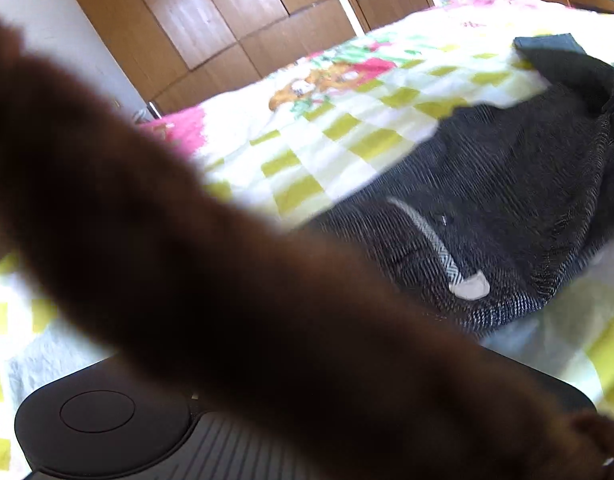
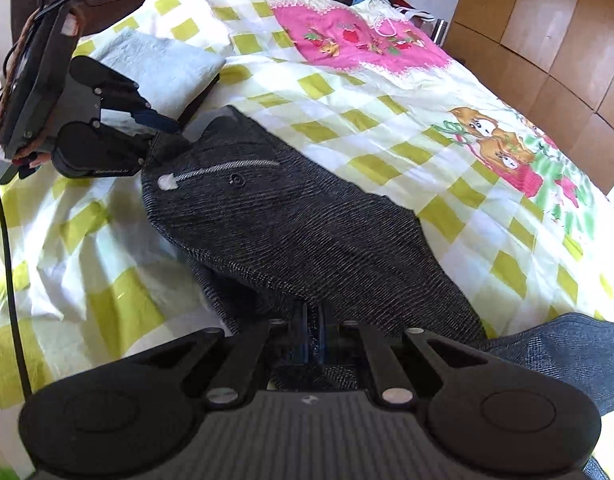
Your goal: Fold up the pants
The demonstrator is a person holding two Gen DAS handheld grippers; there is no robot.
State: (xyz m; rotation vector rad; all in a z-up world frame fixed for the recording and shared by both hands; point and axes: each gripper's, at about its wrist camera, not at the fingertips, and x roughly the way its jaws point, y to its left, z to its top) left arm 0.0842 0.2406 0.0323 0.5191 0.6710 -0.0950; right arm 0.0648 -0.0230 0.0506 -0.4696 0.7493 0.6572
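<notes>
On the left side of the bed (image 2: 387, 92), the left tool (image 2: 163, 128) is closed on the waistband corner of the dark grey pants (image 2: 307, 232), just beside the white pocket trim (image 2: 167, 182) and the small button (image 2: 237, 179). In its own camera a blurred brown thing (a hand or a sleeve, I cannot tell) hides its fingers. The pants lie across the middle of the checked bedsheet (image 2: 107, 264), partly lifted between both tools. A folded pale blue cloth (image 2: 159, 64) rests near the head edge. On the near right side, the right tool (image 2: 313, 328) is closed on the other edge of the pants.

To do this fold well, I think both tools should move together with equal tension, so the edge stays straight, and lay the fabric flat before opening.
</notes>
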